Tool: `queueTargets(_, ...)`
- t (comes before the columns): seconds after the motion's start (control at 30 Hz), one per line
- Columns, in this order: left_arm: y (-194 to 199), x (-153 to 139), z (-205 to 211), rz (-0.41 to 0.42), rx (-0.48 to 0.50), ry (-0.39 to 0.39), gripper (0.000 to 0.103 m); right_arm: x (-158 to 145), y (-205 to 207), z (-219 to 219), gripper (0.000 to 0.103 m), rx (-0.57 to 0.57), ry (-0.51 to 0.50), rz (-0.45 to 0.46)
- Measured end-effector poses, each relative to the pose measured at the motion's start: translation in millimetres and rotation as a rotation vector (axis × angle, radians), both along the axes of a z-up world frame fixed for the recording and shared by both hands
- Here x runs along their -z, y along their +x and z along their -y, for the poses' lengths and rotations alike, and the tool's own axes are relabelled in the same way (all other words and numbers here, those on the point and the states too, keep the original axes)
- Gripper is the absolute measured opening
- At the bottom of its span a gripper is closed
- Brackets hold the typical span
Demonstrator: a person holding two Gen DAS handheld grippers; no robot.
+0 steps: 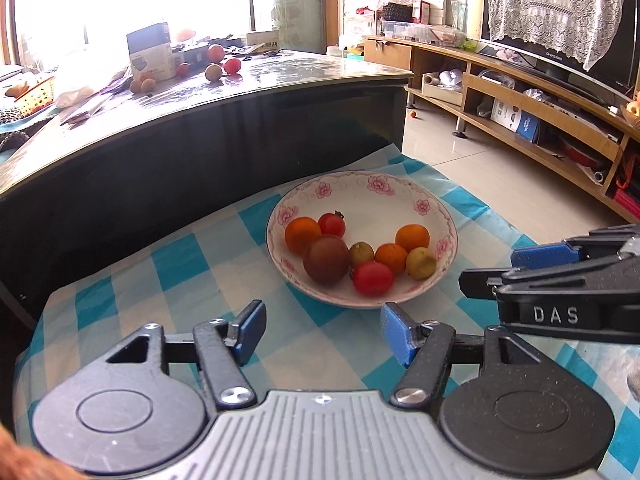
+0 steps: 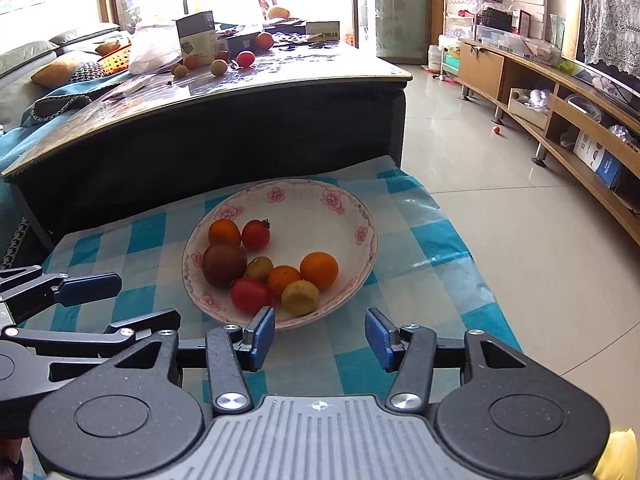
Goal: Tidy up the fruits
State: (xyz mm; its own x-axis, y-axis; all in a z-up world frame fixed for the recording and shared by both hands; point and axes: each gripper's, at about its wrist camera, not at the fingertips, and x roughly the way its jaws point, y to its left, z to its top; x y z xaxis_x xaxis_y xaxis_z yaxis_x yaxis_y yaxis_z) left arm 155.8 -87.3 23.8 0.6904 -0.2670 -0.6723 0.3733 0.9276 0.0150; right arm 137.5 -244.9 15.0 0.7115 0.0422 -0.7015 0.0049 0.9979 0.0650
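Note:
A white bowl with pink flowers [image 1: 372, 212] [image 2: 308, 228] stands on a blue-and-white checked cloth [image 1: 192, 260]. It holds three oranges [image 1: 412, 237], two red tomatoes [image 1: 372, 278], a dark brownish round fruit [image 1: 327, 259] [image 2: 224, 265] and two small yellow-green fruits [image 1: 421, 263]. My left gripper [image 1: 320, 314] hovers open just short of the bowl's near rim, nothing between its blue pads. My right gripper [image 2: 320, 322] is open too, empty, its left pad beside the near rim. Each gripper shows in the other's view: the right [image 1: 504, 268] and the left [image 2: 136, 302].
Behind the cloth rises a dark low table with a glossy top [image 1: 280, 76], carrying loose fruit [image 2: 245, 59], a box [image 2: 197, 38] and bags. A wooden TV stand [image 1: 540, 96] runs along the right wall. Tiled floor [image 2: 500, 220] lies right of the cloth.

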Motion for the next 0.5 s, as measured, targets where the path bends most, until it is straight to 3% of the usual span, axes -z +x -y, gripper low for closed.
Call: queueTargets(0.5,-41.9,-7.8,-11.0,-0.008,-0.080,-0.011,0.089,-6.0,-53.4,-7.3,0.049,0.049,0.050,-0.003)
